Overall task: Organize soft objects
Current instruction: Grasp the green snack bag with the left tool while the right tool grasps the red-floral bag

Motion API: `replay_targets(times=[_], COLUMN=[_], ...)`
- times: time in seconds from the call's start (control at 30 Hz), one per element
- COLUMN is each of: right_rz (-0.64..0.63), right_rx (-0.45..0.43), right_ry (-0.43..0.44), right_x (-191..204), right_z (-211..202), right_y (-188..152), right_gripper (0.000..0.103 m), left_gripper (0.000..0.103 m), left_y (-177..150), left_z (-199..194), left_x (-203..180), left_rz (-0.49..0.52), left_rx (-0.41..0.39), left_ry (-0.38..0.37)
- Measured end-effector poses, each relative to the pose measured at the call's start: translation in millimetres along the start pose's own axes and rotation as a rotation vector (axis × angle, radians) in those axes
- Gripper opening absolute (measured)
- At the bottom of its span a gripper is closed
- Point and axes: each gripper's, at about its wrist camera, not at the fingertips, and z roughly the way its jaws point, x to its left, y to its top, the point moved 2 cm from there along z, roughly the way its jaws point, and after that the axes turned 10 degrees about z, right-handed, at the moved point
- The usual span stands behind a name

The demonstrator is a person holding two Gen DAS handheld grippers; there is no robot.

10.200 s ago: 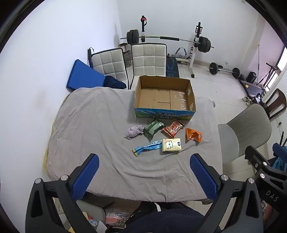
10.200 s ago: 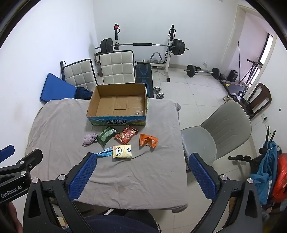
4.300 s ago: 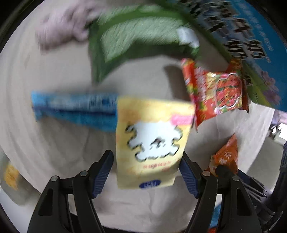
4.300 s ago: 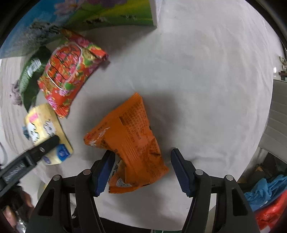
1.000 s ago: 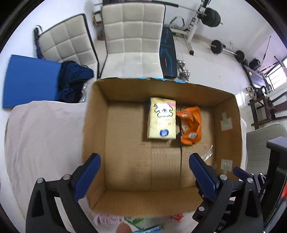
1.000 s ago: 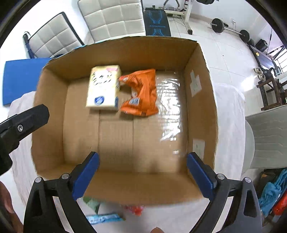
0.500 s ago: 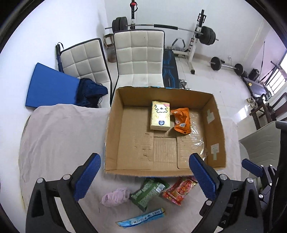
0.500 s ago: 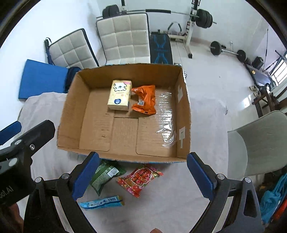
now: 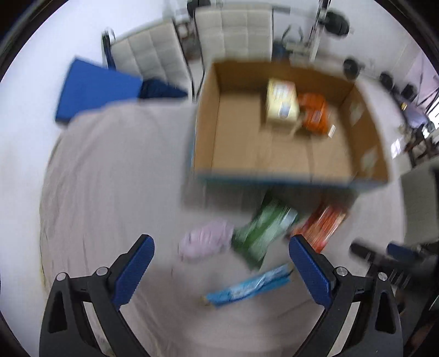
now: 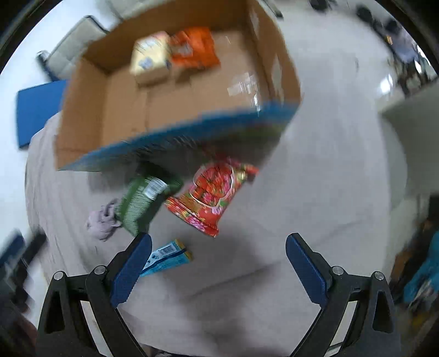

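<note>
A cardboard box [image 9: 208, 131] [image 10: 82, 115] stands on the grey-covered table and holds a yellow tissue pack [image 9: 282, 101] [image 10: 148, 55] and an orange packet [image 9: 314, 112] [image 10: 194, 46]. In front of the box lie a pink cloth [image 9: 205, 243] [image 10: 103, 218], a green packet [image 9: 263, 228] [image 10: 142, 200], a red packet [image 9: 326, 222] [image 10: 214, 197] and a blue packet [image 9: 247, 285] [image 10: 167, 256]. My left gripper [image 9: 221, 270] is open and empty above the pink cloth and blue packet. My right gripper [image 10: 218, 267] is open and empty just below the red packet. Both views are blurred.
Two white padded chairs [image 9: 233, 30] and a blue mat [image 9: 96, 88] stand behind the table. A grey chair [image 9: 419, 203] is at the right. Gym weights [image 9: 337, 24] stand at the back of the room.
Both grippers have dropped lower and come nearer to the items in front of the box. The packets and cloth now fill more of each view. Nothing on the table has moved.
</note>
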Motion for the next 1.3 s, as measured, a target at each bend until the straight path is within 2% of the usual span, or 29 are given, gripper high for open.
replay_targets(times=[0.1,0.2,0.37,0.5,0.57,0.63,0.7,0.93,1.0,1.07,1.1,1.17,1.23,1.3], right_rz=[0.092,0.159,0.241,0.287,0.269,0.244,0.211,0.114,0.103,0.109,0.105,0.095,0.09,0.076], right_rx=[0.036,0.044,0.058,0.036,0.012,0.011,0.027,0.152,0.172,0.174,0.155,0.122,0.136,0.144], right_ry=[0.014,0.019,0.036,0.054,0.021,-0.018,-0.035,-0.098,-0.098,-0.08,-0.068,-0.081,-0.088,-0.125], right_x=[-5.7,-5.6,-1.7,1.5,3.6,5.2,2.0,-34.1,-42.1,-47.3,-48.9,-49.4,-48.8,-38.6], right_z=[37.7,65.3,97.8,110.2,109.5,108.7,107.6,105.9,104.9,104.8,103.1,101.3,104.7,109.6], right_y=[6.5,16.4,21.0,19.8,19.3,17.5,15.3,-1.0,-4.4,-3.3,0.2,6.3,6.2,-2.8], right_gripper=[0.1,0.099,0.095,0.085,0.078,0.063,0.056,0.056,0.057,0.062,0.064,0.064,0.063,0.059], left_gripper=[0.101,0.101,0.101,0.101,0.101,0.101,0.101,0.101,0.101,0.101,0.098,0.082,0.055,0.05], left_y=[-27.3,-42.1,-35.1,-23.3,-18.1,-13.6,-8.6,9.7,13.7,19.0,19.3,20.0,19.2,10.2], left_z=[47.5,75.3,100.0,107.6,111.1,115.7,119.1,134.3,139.9,145.7,147.4,149.2,151.8,152.3], left_x=[-2.5,-3.2,-7.6,-13.2,-16.8,-21.6,-27.4,-58.5,-66.3,-77.8,-81.9,-89.0,-93.9,-95.2], left_rz=[0.007,0.008,0.029,0.054,0.065,0.077,0.1,0.193,0.216,0.235,0.245,0.258,0.249,0.206], left_rx=[0.107,0.165,0.194,0.194,0.198,0.21,0.217,0.236,0.248,0.263,0.269,0.275,0.304,0.328], left_ry=[0.011,0.003,-0.007,-0.021,-0.029,-0.044,-0.051,-0.101,-0.107,-0.152,-0.162,-0.174,-0.183,-0.197])
